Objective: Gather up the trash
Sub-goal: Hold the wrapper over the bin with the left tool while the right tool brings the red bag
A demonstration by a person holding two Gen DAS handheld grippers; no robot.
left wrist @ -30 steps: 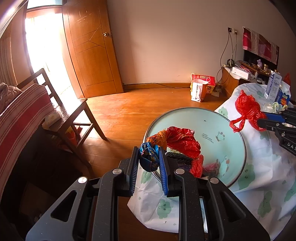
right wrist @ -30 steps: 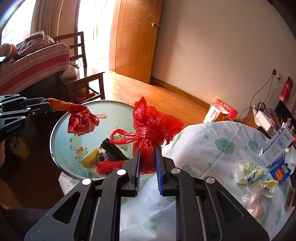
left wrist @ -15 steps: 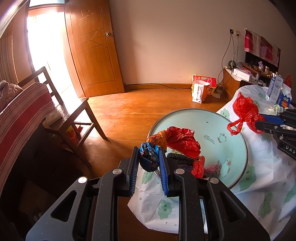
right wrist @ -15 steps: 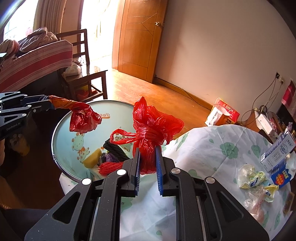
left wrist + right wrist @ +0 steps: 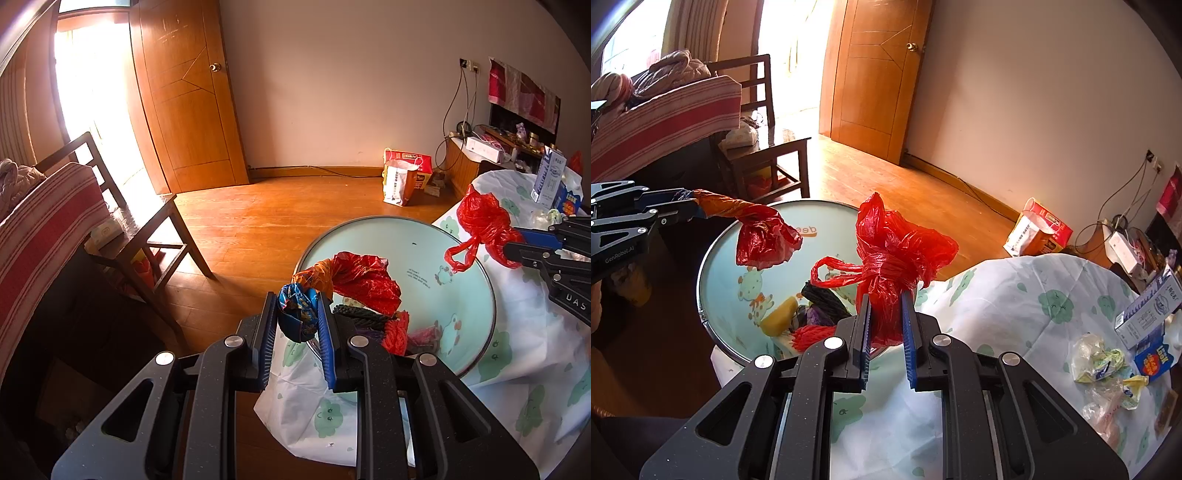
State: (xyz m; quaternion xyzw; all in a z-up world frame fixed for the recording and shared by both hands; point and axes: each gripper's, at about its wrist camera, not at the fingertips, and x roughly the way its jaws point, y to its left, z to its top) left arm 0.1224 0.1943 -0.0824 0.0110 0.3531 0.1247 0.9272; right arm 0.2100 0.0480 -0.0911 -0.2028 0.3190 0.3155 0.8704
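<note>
Over the basin, left hand-held gripper angled down — pinching a crumpled wrapper, right hand-held gripper pinching a red bag

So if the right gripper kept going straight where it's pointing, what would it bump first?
Probably the round pale-green basin, its inside or far rim; depth is unclear. The right gripper carries a knotted red plastic bag ahead of it.

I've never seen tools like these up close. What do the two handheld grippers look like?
Both are matte black speckled plastic frames with triangular cut-outs and silver pivot bolts. The left gripper and right gripper each have ribbed fingers, one blue, one dark. White lettering marks their sides.
</note>
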